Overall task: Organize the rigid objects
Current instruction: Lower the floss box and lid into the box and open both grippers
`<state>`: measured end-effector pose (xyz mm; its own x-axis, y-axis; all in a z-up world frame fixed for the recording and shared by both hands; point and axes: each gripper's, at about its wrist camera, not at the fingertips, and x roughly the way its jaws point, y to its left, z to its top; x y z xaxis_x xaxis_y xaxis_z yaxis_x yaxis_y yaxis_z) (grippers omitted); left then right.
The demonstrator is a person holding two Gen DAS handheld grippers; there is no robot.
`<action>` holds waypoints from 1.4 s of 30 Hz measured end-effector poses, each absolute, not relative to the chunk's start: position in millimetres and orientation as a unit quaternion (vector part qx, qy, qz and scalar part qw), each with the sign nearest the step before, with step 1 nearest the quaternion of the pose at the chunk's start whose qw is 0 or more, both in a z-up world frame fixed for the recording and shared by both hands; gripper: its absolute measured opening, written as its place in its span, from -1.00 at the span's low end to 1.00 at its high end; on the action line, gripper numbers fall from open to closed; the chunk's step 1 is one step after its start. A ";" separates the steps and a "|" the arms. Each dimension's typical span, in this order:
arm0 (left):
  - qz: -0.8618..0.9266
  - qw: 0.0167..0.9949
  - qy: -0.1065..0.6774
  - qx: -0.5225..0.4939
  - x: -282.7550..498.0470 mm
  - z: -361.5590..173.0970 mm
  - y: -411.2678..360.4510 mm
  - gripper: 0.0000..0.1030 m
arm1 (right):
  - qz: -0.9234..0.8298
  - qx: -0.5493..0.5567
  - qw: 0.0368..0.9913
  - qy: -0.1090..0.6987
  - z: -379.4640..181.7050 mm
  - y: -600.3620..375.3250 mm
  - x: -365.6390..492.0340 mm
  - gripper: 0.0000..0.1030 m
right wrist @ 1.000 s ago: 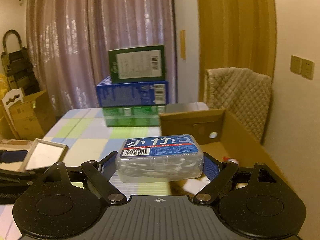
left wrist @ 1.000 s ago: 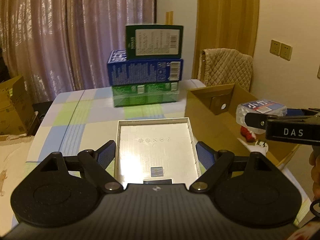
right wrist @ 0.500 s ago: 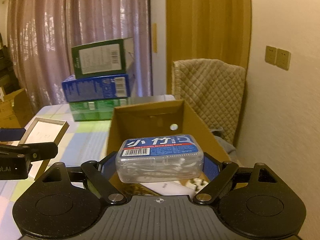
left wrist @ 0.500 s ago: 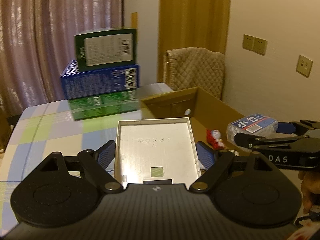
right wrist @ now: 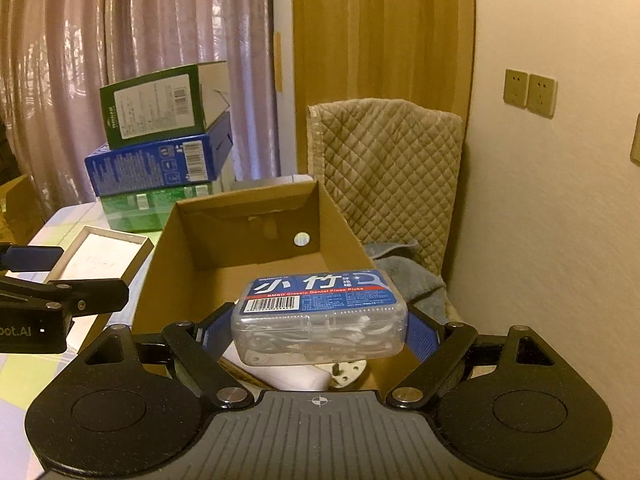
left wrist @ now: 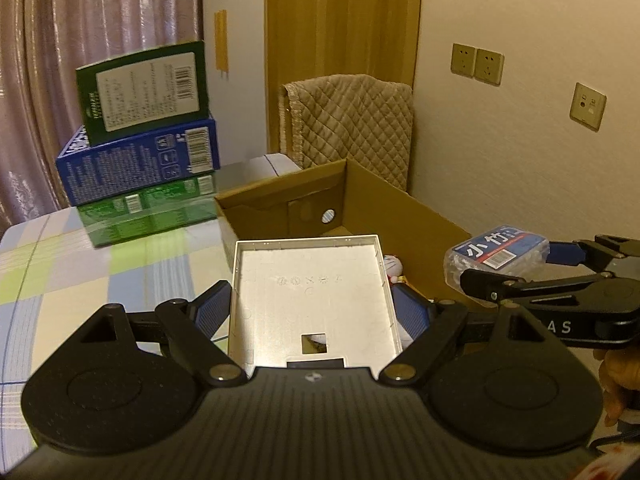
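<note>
My left gripper (left wrist: 312, 308) is shut on a shallow silver tray-like box (left wrist: 312, 292), held flat over the near left corner of an open cardboard box (left wrist: 400, 200). My right gripper (right wrist: 320, 332) is shut on a clear plastic dental-pick case (right wrist: 320, 312) with a blue label, held above the same cardboard box (right wrist: 168, 272). In the left wrist view the dental-pick case (left wrist: 496, 252) and right gripper (left wrist: 504, 276) hover over the carton's right wall. The silver box (right wrist: 100, 256) and the left gripper's fingers (right wrist: 36, 258) show at the left of the right wrist view.
A stack of three boxes (left wrist: 144, 148), green over blue over green, stands on the checked tablecloth (left wrist: 60, 272) behind the carton. A small toy figure (left wrist: 394, 266) and white items (right wrist: 296, 376) lie inside the carton. A quilted chair back (right wrist: 384, 168) stands beyond it by the wall.
Both grippers have swung right with their loads, from over the tablecloth to over the open carton. The grips have not changed.
</note>
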<state>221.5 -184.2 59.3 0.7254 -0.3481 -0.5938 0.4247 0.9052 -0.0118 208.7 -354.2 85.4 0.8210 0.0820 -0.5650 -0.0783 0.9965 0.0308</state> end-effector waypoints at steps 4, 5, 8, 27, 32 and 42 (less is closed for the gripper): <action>-0.217 0.922 0.313 0.067 231.0 54.5 -193.9 0.62 | 0.043 0.005 0.953 0.299 81.0 -360.9 213.4 0.62; -0.218 0.922 0.313 0.069 232.8 53.6 -196.4 0.62 | 0.042 0.005 0.953 0.299 80.4 -362.0 214.2 0.62; -0.222 0.919 0.317 0.073 238.5 50.7 -202.5 0.62 | 0.043 0.006 0.952 0.302 78.5 -365.2 217.8 0.62; -0.226 0.917 0.328 0.026 262.1 40.3 -195.3 0.74 | 0.051 0.013 0.948 0.315 64.3 -366.9 224.8 0.62; -0.210 0.922 0.326 0.024 258.5 40.8 -185.6 0.74 | 0.063 0.021 0.945 0.320 62.7 -361.6 225.2 0.62; -0.184 0.929 0.320 0.037 242.8 42.1 -172.4 0.75 | 0.105 0.083 0.940 0.313 62.0 -362.3 230.5 0.63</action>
